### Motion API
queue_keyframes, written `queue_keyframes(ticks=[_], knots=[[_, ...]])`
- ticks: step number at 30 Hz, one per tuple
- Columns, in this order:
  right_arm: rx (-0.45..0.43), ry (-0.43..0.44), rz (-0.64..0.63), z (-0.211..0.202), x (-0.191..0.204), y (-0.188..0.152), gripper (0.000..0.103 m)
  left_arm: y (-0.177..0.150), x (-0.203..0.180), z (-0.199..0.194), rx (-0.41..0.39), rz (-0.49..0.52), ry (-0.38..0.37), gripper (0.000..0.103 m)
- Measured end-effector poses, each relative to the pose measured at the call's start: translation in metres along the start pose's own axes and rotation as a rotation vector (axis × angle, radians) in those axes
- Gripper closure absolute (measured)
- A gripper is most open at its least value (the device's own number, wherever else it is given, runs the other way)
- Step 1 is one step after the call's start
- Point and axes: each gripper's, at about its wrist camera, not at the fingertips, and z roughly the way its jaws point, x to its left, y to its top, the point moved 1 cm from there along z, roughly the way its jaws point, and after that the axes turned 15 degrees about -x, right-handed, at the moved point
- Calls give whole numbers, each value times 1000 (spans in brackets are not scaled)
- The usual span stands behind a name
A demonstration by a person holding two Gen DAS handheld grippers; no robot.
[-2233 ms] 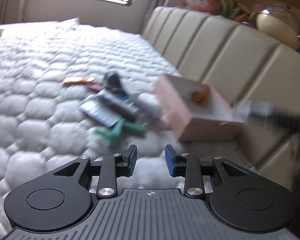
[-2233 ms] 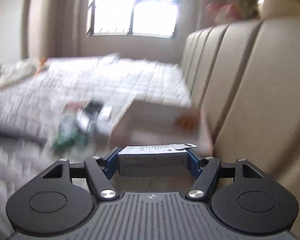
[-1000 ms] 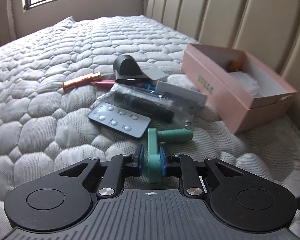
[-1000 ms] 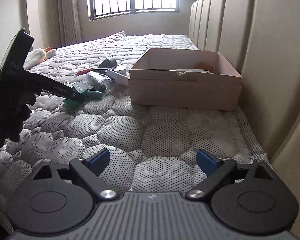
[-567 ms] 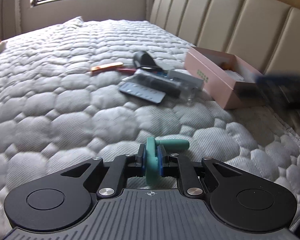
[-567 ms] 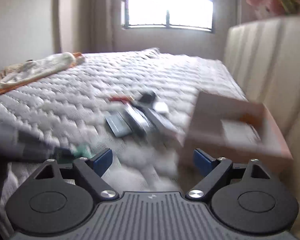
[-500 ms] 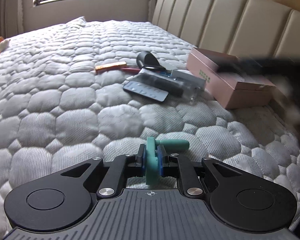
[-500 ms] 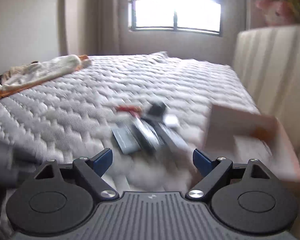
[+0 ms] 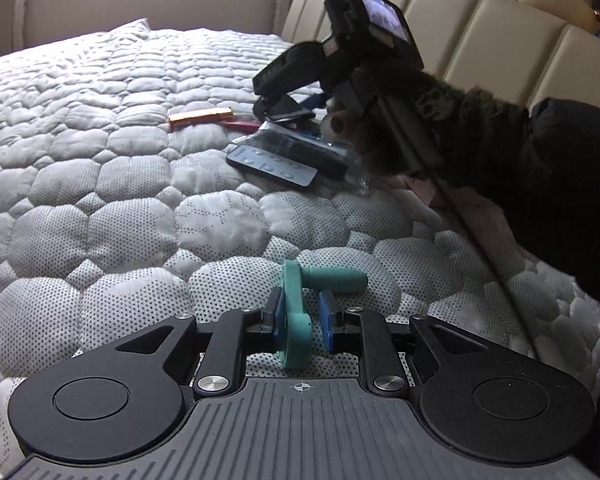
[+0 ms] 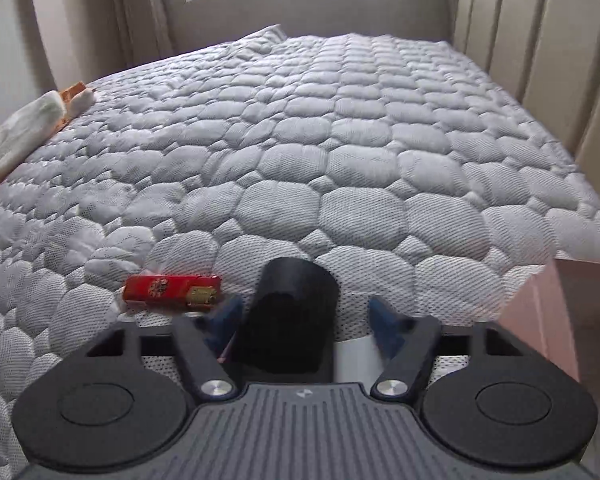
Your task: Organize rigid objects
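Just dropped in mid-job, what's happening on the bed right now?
A person works over the quilted mattress with a handheld gripper in each hand. The left gripper has just been opening around the teal T-shaped tool, which rests on the mattress with a gap at the right pad. The right gripper has just been closing around a black rounded-top object, without clamping it yet. A red lighter-like item, a small remote and the pink box lie nearby.
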Motion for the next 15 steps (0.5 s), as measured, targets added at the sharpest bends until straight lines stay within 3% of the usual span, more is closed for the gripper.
queue_keyframes(ticks=[3,8,11,15], knots=[[3,44,-21,-25,7,2,57,-1,-5,4,8,18,-10,79],[-57,125,-58,-115,7,-7,57,0,-20,9,33,50,-40,73],[-81,143,-64,-174,-5,-29,57,-3,-31,12,56,73,-45,72],[-121,105,-107,-239,-24,-71,57,-4,-41,11,67,63,-59,66]])
